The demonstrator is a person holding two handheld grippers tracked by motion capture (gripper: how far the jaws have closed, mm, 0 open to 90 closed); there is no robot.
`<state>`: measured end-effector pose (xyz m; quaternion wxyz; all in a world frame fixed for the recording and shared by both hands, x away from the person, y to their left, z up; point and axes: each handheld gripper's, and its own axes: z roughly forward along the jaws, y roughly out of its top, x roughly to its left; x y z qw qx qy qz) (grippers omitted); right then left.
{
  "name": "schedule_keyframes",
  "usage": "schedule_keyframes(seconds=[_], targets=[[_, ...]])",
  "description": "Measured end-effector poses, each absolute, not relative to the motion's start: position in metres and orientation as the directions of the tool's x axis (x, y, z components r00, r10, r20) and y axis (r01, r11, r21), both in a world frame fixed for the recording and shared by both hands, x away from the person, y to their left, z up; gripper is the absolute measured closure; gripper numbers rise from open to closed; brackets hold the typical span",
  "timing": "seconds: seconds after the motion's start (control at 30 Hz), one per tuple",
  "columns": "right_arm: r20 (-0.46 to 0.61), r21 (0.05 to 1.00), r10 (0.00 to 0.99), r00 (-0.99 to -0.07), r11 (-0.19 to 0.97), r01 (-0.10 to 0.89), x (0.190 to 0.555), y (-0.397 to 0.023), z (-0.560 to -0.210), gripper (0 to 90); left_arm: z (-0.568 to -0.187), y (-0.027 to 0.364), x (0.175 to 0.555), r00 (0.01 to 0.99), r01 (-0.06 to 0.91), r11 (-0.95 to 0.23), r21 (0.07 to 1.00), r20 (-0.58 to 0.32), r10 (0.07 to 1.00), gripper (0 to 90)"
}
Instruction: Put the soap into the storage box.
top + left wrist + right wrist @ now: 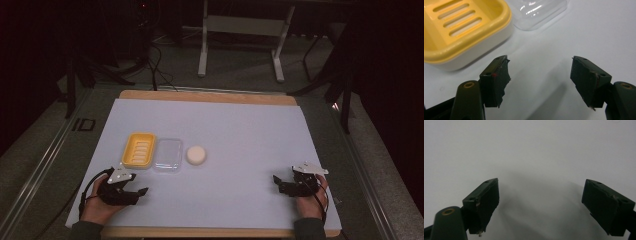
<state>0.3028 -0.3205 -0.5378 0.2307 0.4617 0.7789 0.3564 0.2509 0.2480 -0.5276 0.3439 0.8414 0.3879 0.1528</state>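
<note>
Both tongs (141,192) (275,180) agape, empty; high view adds soap (196,155) beside clear lid (167,155), yellow dish (138,149).

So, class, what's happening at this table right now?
A person holds a two-jaw gripper in each hand above a white-covered table. The left gripper sits open, holding nothing, just in front of a yellow soap dish. Beside the dish lie a clear plastic lid and a round white soap bar, all untouched. The right gripper is open too, over bare table far to the other side.
</note>
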Motion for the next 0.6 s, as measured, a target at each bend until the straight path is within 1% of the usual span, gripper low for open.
schedule_keyframes(seconds=[0.17, 0.3, 0.37, 0.6], targets=[[-0.045, 0.779, 0.885, -0.464, 0.322, 0.538, 0.300, -0.320, -0.537, 14.4, -0.523, 0.247, 0.254, 0.655, 0.540, -0.469, 0.699, 0.001, 0.756, 30.7], [-0.053, 0.812, 0.885, -0.462, 0.308, 0.497, 0.295, -0.322, -0.536, 14.3, -0.516, 0.243, 0.261, 0.688, 0.525, -0.505, 0.685, 0.008, 0.726, 31.5], [-0.046, 0.811, 0.883, -0.467, 0.306, 0.498, 0.295, -0.322, -0.536, 14.2, -0.515, 0.239, 0.264, 0.698, 0.519, -0.519, 0.679, 0.013, 0.716, 31.5], [-0.085, 0.817, 0.884, -0.460, 0.326, 0.476, 0.293, -0.320, -0.537, 14.2, -0.511, 0.230, 0.274, 0.714, 0.497, -0.544, 0.676, 0.038, 0.699, 31.5]])
